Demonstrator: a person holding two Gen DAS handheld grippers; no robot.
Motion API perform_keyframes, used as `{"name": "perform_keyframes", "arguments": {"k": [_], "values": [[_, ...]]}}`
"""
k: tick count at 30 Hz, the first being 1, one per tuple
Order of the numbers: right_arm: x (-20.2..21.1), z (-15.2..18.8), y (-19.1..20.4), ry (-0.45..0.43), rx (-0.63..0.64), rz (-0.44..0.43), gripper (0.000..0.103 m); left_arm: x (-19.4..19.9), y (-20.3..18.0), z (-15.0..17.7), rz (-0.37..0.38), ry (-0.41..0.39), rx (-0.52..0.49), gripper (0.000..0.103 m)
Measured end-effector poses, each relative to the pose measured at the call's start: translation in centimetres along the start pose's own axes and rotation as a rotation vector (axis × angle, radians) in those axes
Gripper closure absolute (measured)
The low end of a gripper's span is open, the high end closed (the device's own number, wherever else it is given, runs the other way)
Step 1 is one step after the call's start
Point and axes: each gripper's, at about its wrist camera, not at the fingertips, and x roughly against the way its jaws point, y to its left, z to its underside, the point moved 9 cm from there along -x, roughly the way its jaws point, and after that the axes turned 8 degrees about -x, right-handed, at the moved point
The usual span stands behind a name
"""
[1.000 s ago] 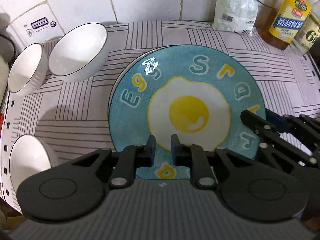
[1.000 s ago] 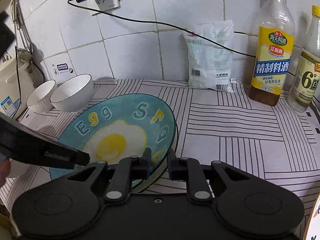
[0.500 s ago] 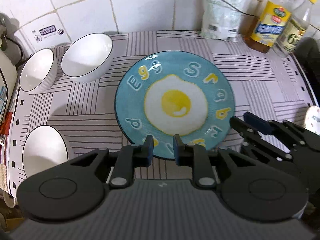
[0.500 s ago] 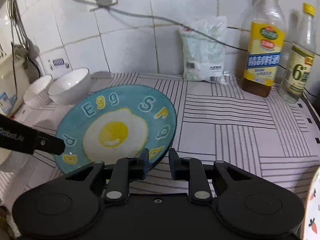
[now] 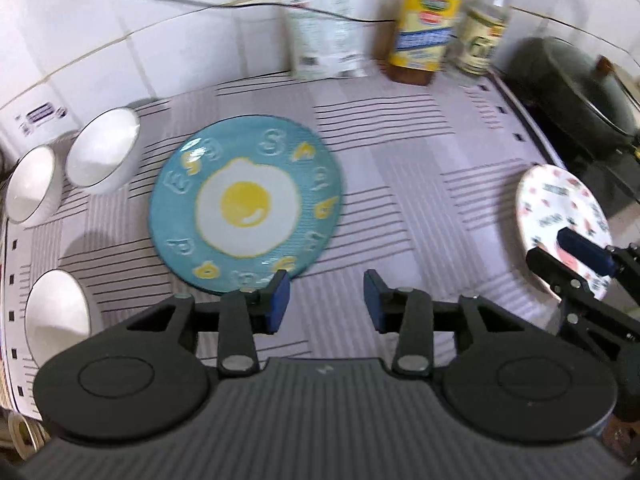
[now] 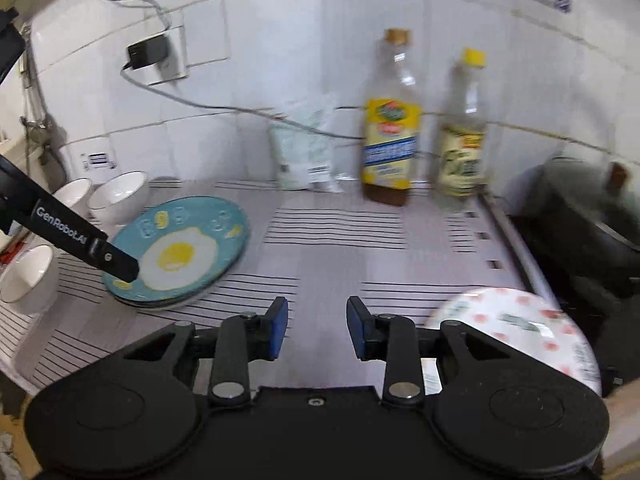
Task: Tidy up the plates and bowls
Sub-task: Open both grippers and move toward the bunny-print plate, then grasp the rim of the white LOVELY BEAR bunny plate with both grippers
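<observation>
A blue plate with a fried-egg picture point(image 5: 246, 210) lies flat on the striped mat; in the right wrist view point(image 6: 176, 254) it seems to rest on another plate. Three white bowls stand left of it: two at the back point(image 5: 102, 156) point(image 5: 32, 184) and one at the front point(image 5: 54, 318). A white plate with red prints point(image 5: 560, 224) lies at the right, also in the right wrist view point(image 6: 516, 326). My left gripper point(image 5: 326, 300) is open and empty, just in front of the blue plate. My right gripper point(image 6: 316, 322) is open and empty, left of the white plate.
A white bag point(image 5: 326, 38) and two bottles point(image 6: 390, 120) point(image 6: 462, 128) stand against the tiled back wall. A dark pot point(image 5: 572, 92) sits on the stove at the right. A charger and cable point(image 6: 148, 54) hang on the wall.
Both grippers were shut on the blue plate's rim; they have let go, opened and pulled back and up. The plate now lies flat. The white printed plate has come into view.
</observation>
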Motion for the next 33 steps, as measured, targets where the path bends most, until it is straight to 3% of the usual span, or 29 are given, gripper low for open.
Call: {"name": "perform_keyframes", "arguments": {"k": [6,10,18,26,33], "values": [[3.9,0.7,-3.2,-0.049,-0.034,0.075,0.054,1.0,-4.6,-0.5,0.068,-0.006,-0.065,0.053],[5.4,2.0,-6.0,-0.046,-0.207,0.050,0.050,1.0,-7.3,-0.7,0.096,-0.017,-0.105,0.046],[6.2,3.9,-9.2,-0.101,-0.258,0.168,0.033,-0.4,-10.7,-0.9,0.162,-0.016,-0.085,0.036],[4.6,5.9,-13.3,-0.141,-0.342,0.279,0.030,-3.4,-12.3,-2.7,0.186,-0.068,-0.032,0.030],[2.5,7.1,-17.0,-0.145,-0.430,0.358,0.030,-7.1,-14.9,-2.9,0.212,-0.046,-0.045,0.027]]}}
